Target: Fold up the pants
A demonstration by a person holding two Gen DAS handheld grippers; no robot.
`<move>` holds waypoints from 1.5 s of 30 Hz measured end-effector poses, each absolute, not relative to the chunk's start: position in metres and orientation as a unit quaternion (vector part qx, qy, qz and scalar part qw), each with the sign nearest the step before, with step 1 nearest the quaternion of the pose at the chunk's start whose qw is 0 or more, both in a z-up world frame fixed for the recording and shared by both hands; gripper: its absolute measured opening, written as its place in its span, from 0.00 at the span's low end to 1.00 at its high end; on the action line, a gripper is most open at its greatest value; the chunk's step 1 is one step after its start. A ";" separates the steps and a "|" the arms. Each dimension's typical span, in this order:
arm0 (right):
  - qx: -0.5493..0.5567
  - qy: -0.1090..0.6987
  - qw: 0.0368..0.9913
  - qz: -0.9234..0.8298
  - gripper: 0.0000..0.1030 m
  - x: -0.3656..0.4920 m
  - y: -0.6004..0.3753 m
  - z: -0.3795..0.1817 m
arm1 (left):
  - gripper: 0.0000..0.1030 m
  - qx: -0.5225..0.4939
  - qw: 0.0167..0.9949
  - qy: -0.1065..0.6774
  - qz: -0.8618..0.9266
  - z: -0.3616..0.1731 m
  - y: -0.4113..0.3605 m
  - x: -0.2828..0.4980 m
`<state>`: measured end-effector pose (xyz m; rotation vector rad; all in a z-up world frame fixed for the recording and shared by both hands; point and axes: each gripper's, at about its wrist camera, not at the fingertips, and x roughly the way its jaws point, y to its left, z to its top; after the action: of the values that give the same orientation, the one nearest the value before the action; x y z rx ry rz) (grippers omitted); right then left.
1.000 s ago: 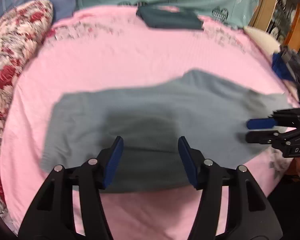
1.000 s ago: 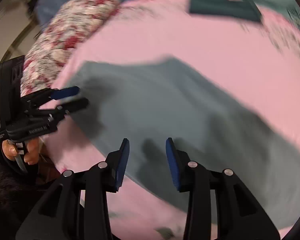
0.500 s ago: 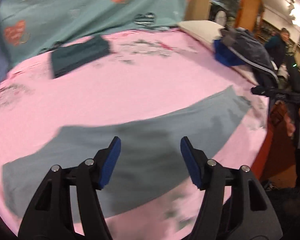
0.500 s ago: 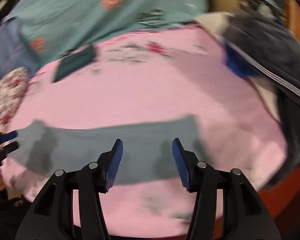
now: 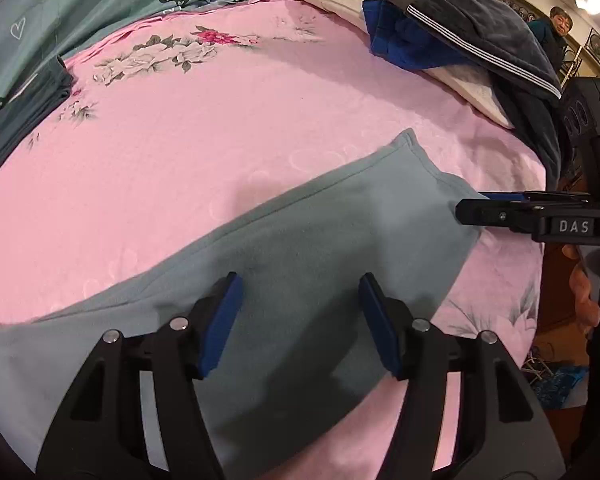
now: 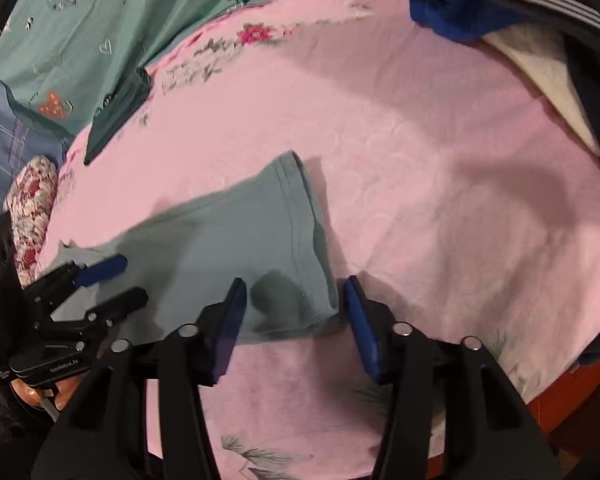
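Grey-green soft fleece pants [image 6: 236,252] flat on pink floral bedsheet [image 6: 440,168], hem at my 12 o'clock. My right gripper [image 6: 296,320] spread, empty; left gripper [image 5: 300,320] likewise. Pinch both hem layers squarely.

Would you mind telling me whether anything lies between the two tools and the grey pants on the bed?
Nothing visible does. The left tool and the right tool are both open right above the pants, with bare cloth between their fingers. The clothes pile sits well away.
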<state>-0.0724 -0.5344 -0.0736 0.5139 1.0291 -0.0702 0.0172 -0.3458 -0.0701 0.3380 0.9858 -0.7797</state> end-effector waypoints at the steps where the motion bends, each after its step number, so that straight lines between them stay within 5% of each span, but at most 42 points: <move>1: 0.256 0.487 0.835 -0.023 0.15 -0.072 -0.537 -0.075 | 0.60 0.159 0.797 0.457 -0.361 -0.070 -0.345 0.016; 10: 0.310 0.412 0.856 0.036 0.14 -0.081 -0.515 -0.029 | 0.56 0.110 0.797 0.469 -0.365 -0.057 -0.319 0.026; 18: 0.173 0.424 0.873 0.165 0.14 -0.016 -0.359 0.049 | 0.60 0.065 0.843 0.456 -0.277 -0.013 -0.158 0.039; 28: 0.045 0.524 0.816 0.239 0.14 0.051 -0.157 -0.047 | 0.59 -0.003 0.859 0.490 -0.145 -0.048 -0.005 0.060; 31: 0.014 0.516 0.822 0.242 0.24 0.045 -0.148 -0.048 | 0.60 -0.005 0.859 0.488 -0.156 -0.049 0.006 0.060; 33: 0.029 0.500 0.828 0.253 0.49 0.039 -0.155 -0.032 | 0.60 -0.006 0.858 0.486 -0.164 -0.047 0.007 0.060; 38: 0.025 0.471 0.851 0.231 0.50 0.041 -0.173 0.004 | 0.60 -0.009 0.852 0.489 -0.188 -0.047 0.003 0.056; 45: -0.040 0.540 0.820 0.184 0.51 0.090 -0.130 -0.018 | 0.60 0.014 0.853 0.483 -0.199 -0.047 -0.009 0.031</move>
<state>0.0899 -0.1300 -0.0176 -0.0856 1.1507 0.3908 0.0315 -0.0091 -0.0465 0.0293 1.0157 -0.4180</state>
